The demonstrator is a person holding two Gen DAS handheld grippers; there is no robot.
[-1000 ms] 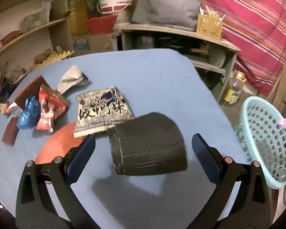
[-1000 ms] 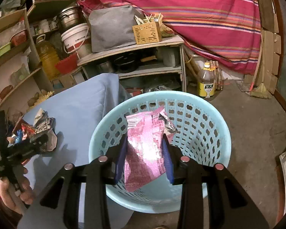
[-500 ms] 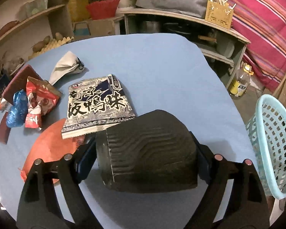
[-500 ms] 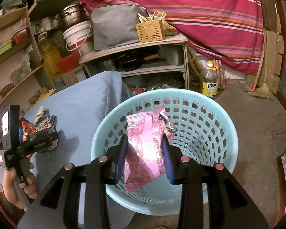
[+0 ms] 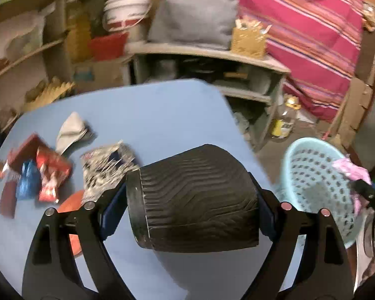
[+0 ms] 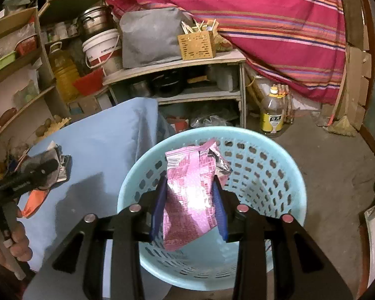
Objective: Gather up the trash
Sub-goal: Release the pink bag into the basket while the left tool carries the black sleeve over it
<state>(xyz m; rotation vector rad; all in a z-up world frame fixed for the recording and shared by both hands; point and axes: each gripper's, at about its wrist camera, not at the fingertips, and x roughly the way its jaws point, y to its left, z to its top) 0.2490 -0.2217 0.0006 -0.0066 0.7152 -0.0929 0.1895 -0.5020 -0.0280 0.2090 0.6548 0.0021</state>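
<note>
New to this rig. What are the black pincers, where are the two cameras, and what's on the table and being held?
No robot here: a person holds a two-finger gripper in each hand, and each carries a fisheye camera looking along its fingers.

Left wrist view: the left gripper is clamped on a ridged black cup, which looks lifted off the blue table. Its jaws have just been closing onto the cup. Wrappers lie on the table behind it.

Right wrist view: the right gripper holds a pink wrapper above a light blue basket standing on the floor. The person's hand with the other gripper shows at far left.
</note>
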